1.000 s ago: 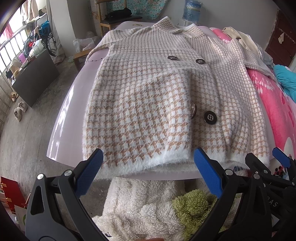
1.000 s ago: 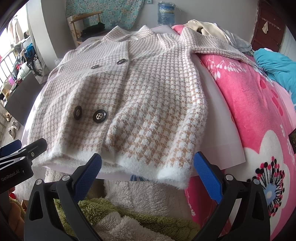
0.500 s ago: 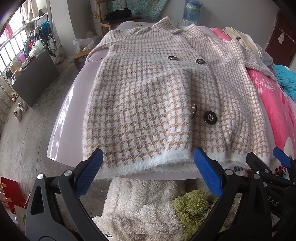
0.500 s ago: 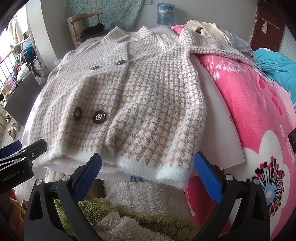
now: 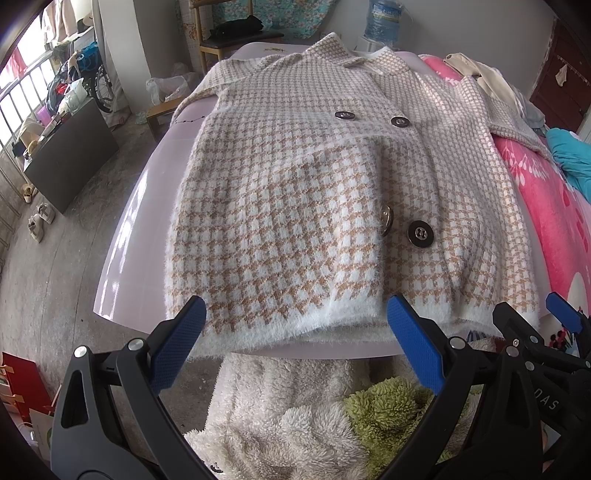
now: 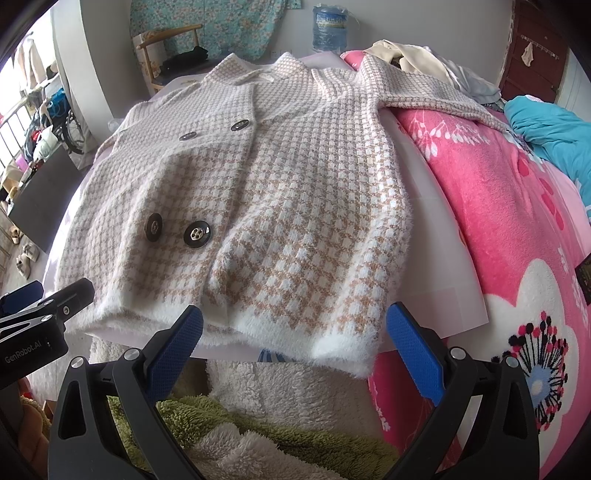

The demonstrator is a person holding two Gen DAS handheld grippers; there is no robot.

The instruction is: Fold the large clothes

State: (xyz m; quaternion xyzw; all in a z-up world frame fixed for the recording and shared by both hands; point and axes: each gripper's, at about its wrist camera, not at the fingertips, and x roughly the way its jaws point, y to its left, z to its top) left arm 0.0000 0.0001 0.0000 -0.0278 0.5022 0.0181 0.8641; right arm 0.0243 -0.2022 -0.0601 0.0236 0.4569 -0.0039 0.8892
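Observation:
A tan-and-white houndstooth knit coat [image 5: 295,206] [image 6: 280,206] with dark buttons lies face up on a pale lilac board [image 5: 129,236], its fluffy white hem hanging over the near edge. One sleeve [image 6: 436,96] stretches out to the right over the pink blanket. My left gripper [image 5: 295,343] stands open just in front of the hem's left half, nothing between its blue pads. Equally open and empty, my right gripper [image 6: 295,347] faces the hem's right corner. Each gripper shows at the edge of the other's view.
A pink flowered blanket [image 6: 517,206] covers the bed on the right, with a teal garment [image 6: 546,129] and pale clothes [image 6: 413,55] farther back. Fluffy white and green fabric [image 5: 332,417] lies below the board. A chair [image 5: 236,33], water jug [image 6: 328,26] and cluttered floor are behind and left.

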